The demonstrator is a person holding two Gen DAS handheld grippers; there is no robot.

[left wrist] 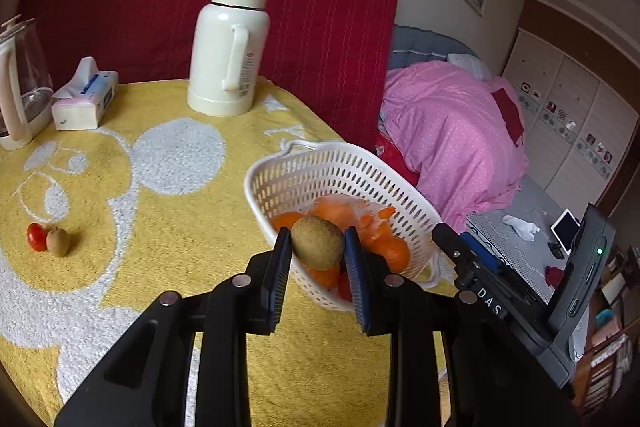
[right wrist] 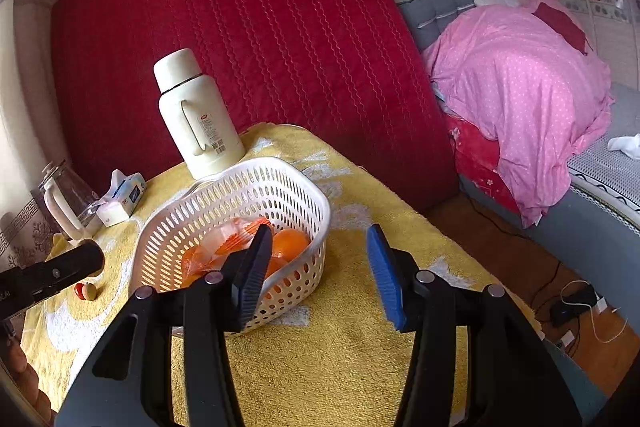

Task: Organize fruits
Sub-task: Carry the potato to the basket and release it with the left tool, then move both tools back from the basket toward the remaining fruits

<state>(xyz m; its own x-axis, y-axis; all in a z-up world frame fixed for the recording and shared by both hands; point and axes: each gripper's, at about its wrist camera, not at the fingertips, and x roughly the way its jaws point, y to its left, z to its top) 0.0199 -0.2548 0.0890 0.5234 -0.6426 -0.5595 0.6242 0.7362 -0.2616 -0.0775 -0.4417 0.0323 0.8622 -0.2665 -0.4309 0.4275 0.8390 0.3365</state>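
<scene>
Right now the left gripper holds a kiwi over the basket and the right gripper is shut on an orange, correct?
Not quite. The left gripper does hold the kiwi over the basket, but the right wrist view shows the right gripper open and holding nothing.

The basket (left wrist: 340, 163) occupies the desk's (left wrist: 160, 211) right side, with oranges (left wrist: 394, 251) filling its lower part. The open top gives clearance from above. The flask (left wrist: 230, 43), tissue pack (left wrist: 84, 101) and kettle (left wrist: 20, 83) block the far edge. A tomato (left wrist: 36, 236) touching a kiwi (left wrist: 58, 242) sits left. The desk centre appears unobstructed.
</scene>
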